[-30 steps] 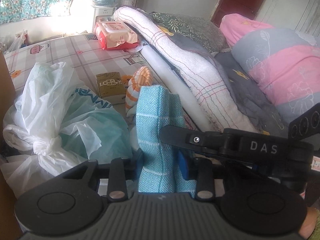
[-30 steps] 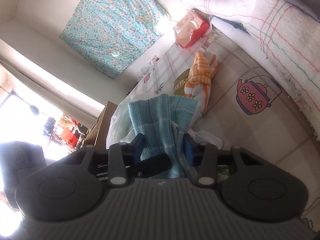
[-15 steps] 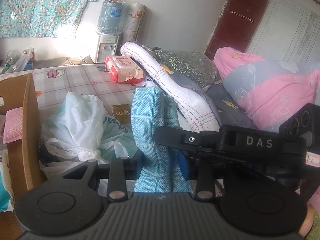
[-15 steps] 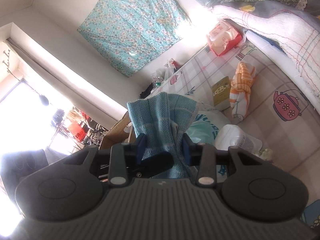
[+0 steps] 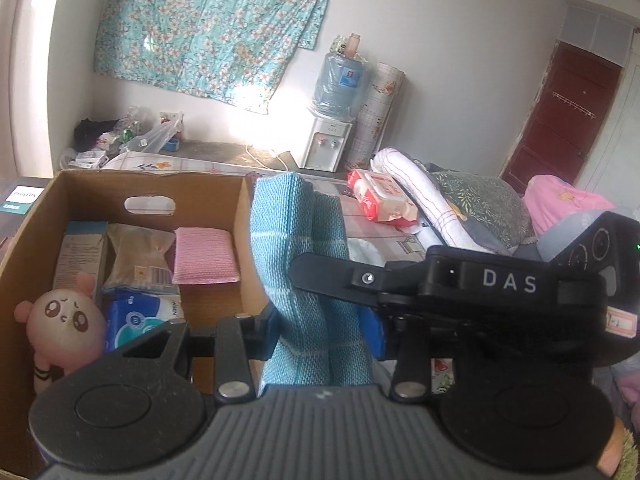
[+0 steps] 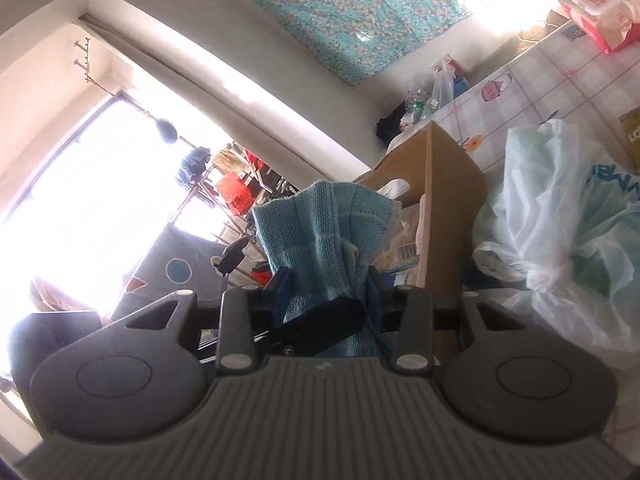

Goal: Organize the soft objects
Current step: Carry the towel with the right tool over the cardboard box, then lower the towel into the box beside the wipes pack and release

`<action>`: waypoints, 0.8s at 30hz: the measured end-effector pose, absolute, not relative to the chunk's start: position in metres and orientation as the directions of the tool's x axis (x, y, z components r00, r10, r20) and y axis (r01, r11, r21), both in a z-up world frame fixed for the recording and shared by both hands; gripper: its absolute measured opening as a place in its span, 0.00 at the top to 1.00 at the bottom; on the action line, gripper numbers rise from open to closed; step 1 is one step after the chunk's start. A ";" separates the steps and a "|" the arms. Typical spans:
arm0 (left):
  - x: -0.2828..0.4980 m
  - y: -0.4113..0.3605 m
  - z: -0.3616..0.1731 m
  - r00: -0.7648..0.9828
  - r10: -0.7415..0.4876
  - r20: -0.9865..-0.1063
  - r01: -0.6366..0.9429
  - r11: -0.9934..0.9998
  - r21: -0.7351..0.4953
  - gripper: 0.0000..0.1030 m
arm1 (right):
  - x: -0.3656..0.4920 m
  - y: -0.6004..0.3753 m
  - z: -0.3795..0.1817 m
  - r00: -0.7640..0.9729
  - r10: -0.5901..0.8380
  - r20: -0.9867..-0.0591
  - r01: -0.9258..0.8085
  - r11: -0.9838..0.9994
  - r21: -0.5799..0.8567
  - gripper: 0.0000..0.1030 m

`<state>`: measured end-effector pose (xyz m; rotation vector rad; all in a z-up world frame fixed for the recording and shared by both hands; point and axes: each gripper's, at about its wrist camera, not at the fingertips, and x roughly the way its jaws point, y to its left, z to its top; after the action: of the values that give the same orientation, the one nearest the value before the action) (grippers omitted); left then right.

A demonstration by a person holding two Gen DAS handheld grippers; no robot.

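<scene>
Holding a folded teal cloth [image 5: 296, 264] in both tools, you have the left tool [image 5: 324, 332] tilted downward beside a cardboard box [image 5: 92, 188], with the cloth standing up between its blue pads. Its jaws are easing apart at this moment, yet the cloth is still pinched between the pads. Your right tool [image 6: 326, 300] points closer to level and is rolled, so the room leans in its view; its pads press on the same cloth [image 6: 316, 232], which fans out above them.

From the left wrist view you see into the box: a pink plush toy [image 5: 64, 320] at the near left, a pink sponge cloth [image 5: 204, 256] toward the back, and packets between them (one blue and white, one brown). That view also shows the right tool's black body crossing from the right, marked DAS, a bed with a rolled white towel [image 5: 424, 196] and a pink and grey quilt, a red pack of wipes [image 5: 380, 200], and a water dispenser [image 5: 332, 136] by the wall.

Only the right wrist view shows a bright window [image 6: 92, 200] and a knotted white plastic bag [image 6: 560, 232] lying just beside the box's outer wall [image 6: 444, 200]; the box's inside is mostly hidden there. Both views catch the floral curtain [image 5: 212, 28] on the wall.
</scene>
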<state>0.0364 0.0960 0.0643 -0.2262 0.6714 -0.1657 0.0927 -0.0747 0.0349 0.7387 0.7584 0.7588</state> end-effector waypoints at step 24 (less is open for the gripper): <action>0.107 0.139 -0.018 0.620 -0.134 -0.773 -0.075 0.971 -0.228 0.59 | 0.125 -0.013 0.025 0.569 0.659 -0.492 -0.321 0.729 0.605 0.46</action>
<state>0.1067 0.1390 -0.0185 -0.2486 0.9040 -0.0341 0.1250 -0.0134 0.0252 0.4862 0.7679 0.6024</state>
